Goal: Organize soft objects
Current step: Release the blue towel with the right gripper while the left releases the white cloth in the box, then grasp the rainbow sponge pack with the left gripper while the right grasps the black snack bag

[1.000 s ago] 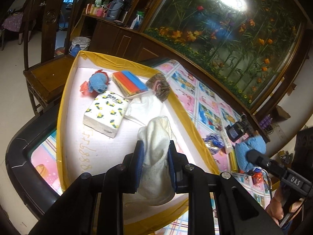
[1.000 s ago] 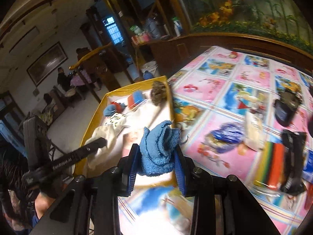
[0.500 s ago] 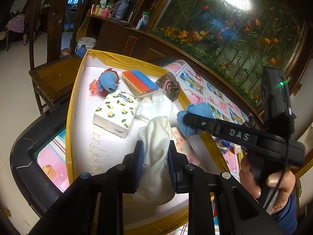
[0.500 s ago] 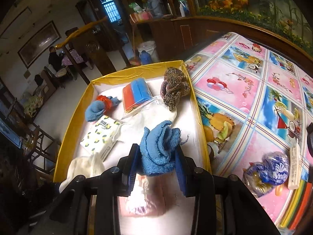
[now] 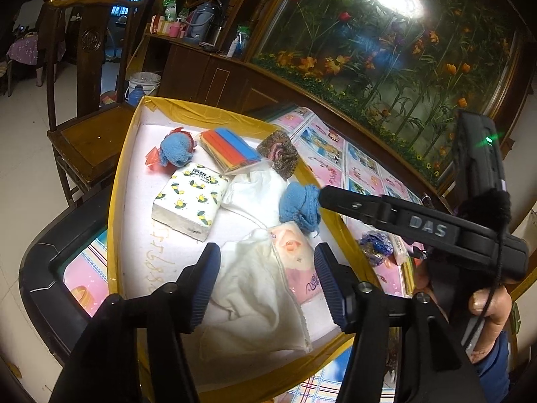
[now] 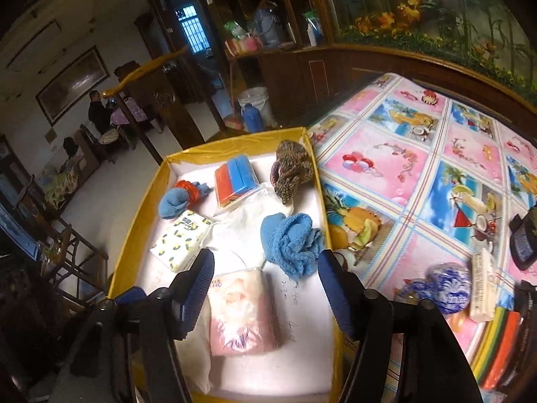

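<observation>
Yellow-walled box (image 6: 134,221) holds two crumpled blue knit cloths (image 6: 292,241), two tissue packs (image 6: 181,241). A limp white cloth (image 5: 255,288) lies there too. Both grippers, left (image 5: 265,285) and right (image 6: 265,292), have just been opening; fingers apart, pressing on nothing.

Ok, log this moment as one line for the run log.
left gripper: just opened, crumpled white cloth released | right gripper: just opened, blue knitted cloth released | both in yellow-rimmed box

box (image 6: 141,215) yellow | cloth (image 6: 292,241) blue | tissue pack (image 5: 189,198) white, lemon print | tablecloth (image 6: 402,168) pink-blue pictures
</observation>
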### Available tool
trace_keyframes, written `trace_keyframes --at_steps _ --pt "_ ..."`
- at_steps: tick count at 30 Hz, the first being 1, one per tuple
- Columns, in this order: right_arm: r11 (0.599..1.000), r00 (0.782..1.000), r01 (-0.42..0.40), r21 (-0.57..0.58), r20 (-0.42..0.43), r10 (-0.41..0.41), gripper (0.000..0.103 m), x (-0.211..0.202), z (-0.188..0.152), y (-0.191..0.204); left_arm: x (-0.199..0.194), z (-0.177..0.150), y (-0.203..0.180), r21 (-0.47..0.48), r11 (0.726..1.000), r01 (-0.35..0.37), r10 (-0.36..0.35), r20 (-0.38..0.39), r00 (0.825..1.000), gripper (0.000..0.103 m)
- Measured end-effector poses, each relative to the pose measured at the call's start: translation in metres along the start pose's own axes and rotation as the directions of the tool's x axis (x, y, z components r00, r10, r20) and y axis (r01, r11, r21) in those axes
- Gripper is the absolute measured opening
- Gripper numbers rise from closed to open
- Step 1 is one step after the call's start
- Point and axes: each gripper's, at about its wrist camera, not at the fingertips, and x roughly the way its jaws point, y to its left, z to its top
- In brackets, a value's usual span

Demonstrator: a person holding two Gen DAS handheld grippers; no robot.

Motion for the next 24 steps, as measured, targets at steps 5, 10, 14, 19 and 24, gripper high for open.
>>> trace_keyframes --at_steps 5,10,14,19,24 --pt "1.0 0.997 -0.025 0.008 0.075 0.024 0.069 -0.049 -0.016 -0.011 -0.014 0.001 -0.012 0.022 1.0 0.004 -0.004 0.035 0.999 0.062" --pt "0.999 0.993 -0.04 0.033 0.113 0.036 0.069 -0.084 -0.038 -0.033 -0.025 -0.001 -0.03 0.057 0.998 0.006 -0.01 0.058 0.998 0.065" --pt "0.998 0.993 -0.029 0.049 0.119 0.023 0.069 -0.105 -0.061 -0.051 -0.028 -0.004 -0.043 0.082 0.997 0.013 -0.017 0.057 0.998 0.067" --pt "0.997 0.992 0.018 0.079 0.124 -0.028 0.069 -0.13 -0.091 -0.083 -0.031 -0.009 -0.06 0.121 0.992 0.027 -0.033 0.052 0.998 0.071" --pt "0.987 0.982 0.069 0.147 0.163 -0.093 0.069 -0.167 -0.117 -0.128 -0.033 -0.013 -0.077 0.157 0.986 0.046 -0.054 0.043 0.998 0.076"
